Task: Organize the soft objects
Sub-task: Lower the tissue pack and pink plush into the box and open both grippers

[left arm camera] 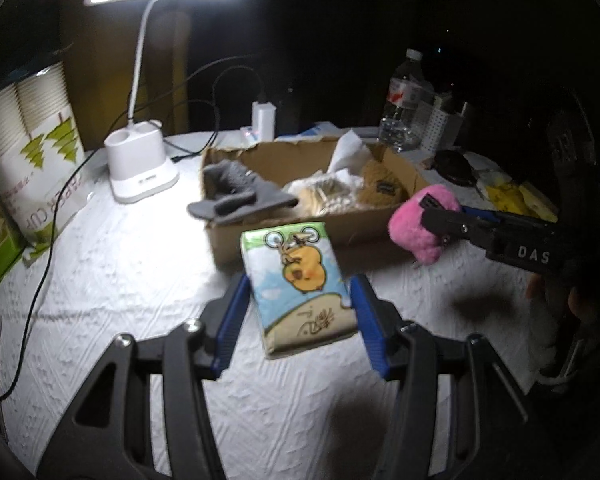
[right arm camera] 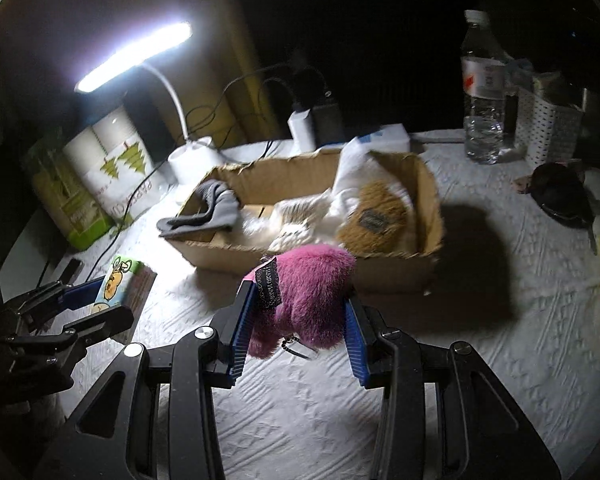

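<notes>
Tissue pack (left arm camera: 298,280) sits pinched in the left gripper (left arm camera: 300,320), pink plush (right arm camera: 304,300) pinched in the right gripper (right arm camera: 300,332), both near the box (right arm camera: 396,268).

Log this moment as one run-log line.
left tongs: shut on tissue pack | right tongs: shut on pink plush | cardboard box: ahead, part-filled

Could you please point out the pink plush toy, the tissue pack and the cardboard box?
pink plush toy (right arm camera: 308,300), right wrist view, middle of its furry body
tissue pack (left arm camera: 300,280), left wrist view, printed front face
cardboard box (right arm camera: 392,276), right wrist view, near outer wall
</notes>
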`<action>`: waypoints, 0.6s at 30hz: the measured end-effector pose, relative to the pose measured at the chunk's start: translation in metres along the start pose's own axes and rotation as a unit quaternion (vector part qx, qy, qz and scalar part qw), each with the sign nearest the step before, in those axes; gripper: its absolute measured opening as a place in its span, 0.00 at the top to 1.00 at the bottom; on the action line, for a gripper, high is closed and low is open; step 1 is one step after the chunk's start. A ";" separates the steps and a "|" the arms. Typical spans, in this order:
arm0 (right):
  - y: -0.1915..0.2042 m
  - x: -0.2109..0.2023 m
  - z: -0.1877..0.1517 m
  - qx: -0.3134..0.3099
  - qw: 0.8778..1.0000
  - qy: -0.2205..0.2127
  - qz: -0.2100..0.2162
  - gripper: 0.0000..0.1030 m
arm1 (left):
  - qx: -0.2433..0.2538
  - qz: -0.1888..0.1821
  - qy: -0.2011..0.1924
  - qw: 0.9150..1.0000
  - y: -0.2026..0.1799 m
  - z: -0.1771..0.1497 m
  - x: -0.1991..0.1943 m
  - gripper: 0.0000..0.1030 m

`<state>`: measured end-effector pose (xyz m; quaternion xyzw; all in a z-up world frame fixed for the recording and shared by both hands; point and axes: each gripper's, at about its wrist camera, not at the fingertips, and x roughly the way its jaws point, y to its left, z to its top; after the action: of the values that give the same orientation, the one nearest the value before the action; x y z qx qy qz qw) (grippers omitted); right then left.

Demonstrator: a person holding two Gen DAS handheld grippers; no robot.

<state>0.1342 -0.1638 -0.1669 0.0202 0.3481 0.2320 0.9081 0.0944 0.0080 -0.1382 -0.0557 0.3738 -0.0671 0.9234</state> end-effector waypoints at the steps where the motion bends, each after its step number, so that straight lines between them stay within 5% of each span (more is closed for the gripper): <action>1: -0.003 -0.001 0.002 0.001 1.000 -0.002 0.002 0.58 | 0.002 0.001 -0.001 1.000 -0.003 0.004 0.002 0.48; 18: -0.043 0.001 0.048 0.001 0.999 -0.032 0.002 0.58 | 0.018 0.004 -0.039 0.999 -0.022 0.070 0.028 0.48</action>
<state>0.1827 -0.1957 -0.1395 0.0293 0.3187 0.2331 0.9183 0.1615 -0.0148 -0.1035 -0.0401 0.3364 -0.0676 0.9384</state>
